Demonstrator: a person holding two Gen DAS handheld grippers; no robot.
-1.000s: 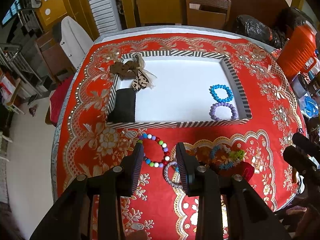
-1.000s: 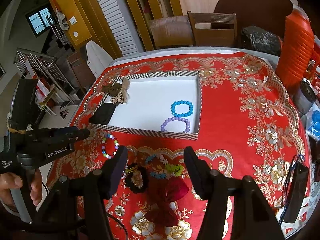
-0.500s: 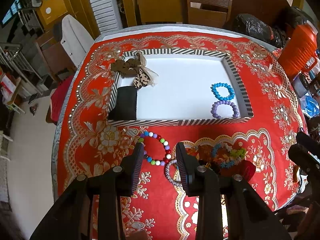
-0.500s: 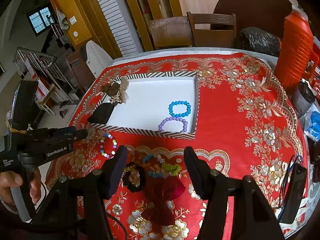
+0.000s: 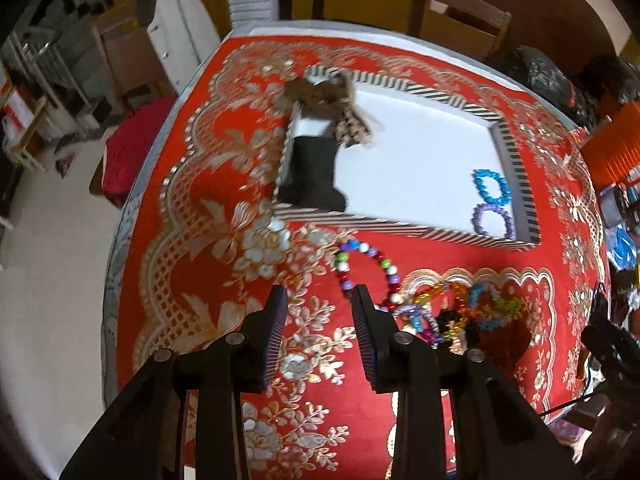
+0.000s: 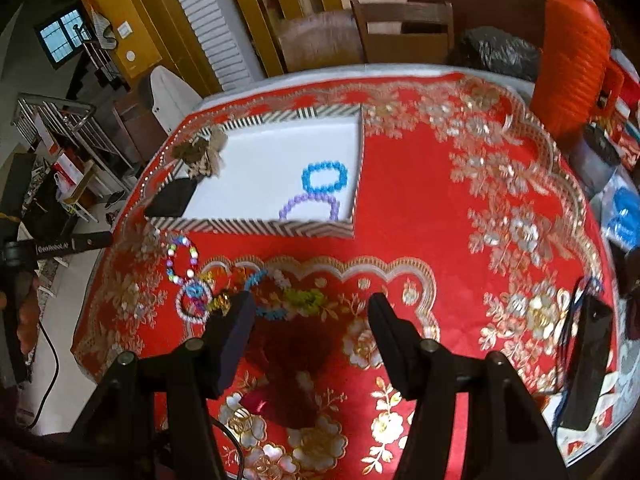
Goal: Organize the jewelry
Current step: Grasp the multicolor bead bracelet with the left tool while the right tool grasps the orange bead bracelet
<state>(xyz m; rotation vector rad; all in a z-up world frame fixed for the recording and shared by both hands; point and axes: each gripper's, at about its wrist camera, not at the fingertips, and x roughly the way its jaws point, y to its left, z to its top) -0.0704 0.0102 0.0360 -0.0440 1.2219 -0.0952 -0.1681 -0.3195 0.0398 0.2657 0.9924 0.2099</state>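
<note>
Left wrist view shows the left gripper (image 5: 320, 302) with jaws apart and empty above the red desk (image 5: 200, 280), just left of the multicoloured bead bracelet (image 5: 366, 266). Right gripper (image 6: 310, 310), wide open and holding nothing, hangs over the jewelry pile (image 6: 280, 300). Blue bracelet (image 6: 325, 177) and purple bracelet (image 6: 310, 207) lie in the striped tray (image 6: 256, 226).

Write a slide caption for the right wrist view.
Open right gripper above loose bracelets; blue bracelet and purple bracelet already in striped tray.
</note>
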